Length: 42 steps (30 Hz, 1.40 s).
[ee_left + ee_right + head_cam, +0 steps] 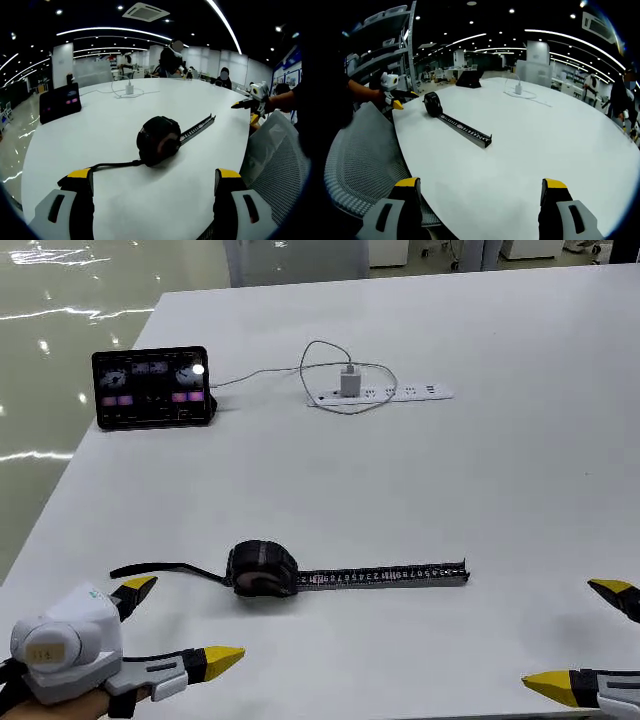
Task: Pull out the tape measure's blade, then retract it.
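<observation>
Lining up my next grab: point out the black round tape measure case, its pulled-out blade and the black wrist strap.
Black round tape measure case (262,568): head view, housing centre.
Pulled-out blade (385,576): head view, mid-length.
Black wrist strap (165,566): head view, mid-strap.

A white table (520,500) stands on glossy pale floor (60,320), upper left in the head view; the right gripper view shows bright ceiling strips (555,34) above, metal shelving (385,40) upper left.
</observation>
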Tool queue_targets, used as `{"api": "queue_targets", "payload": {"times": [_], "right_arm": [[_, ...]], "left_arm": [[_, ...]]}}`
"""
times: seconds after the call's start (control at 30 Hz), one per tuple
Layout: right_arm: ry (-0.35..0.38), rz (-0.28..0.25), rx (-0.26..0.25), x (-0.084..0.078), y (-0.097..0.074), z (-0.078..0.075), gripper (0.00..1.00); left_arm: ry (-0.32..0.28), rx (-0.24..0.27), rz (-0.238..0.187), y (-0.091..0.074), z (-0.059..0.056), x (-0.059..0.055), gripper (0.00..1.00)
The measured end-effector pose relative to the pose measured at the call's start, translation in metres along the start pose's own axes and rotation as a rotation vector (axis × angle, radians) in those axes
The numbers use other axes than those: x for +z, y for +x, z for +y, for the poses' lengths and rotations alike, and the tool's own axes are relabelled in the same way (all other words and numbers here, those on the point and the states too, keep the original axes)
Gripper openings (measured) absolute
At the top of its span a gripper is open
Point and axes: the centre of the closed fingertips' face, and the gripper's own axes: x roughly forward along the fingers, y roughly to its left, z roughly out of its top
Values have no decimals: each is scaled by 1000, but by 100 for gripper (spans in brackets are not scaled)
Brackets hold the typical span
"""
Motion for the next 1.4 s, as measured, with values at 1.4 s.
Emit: {"api": "queue_targets", "payload": {"times": [1.4], "right_arm": [[-22, 82, -4, -7, -3, -7, 99]], "left_arm": [[0, 2, 45, 13, -10, 19, 99]]}}
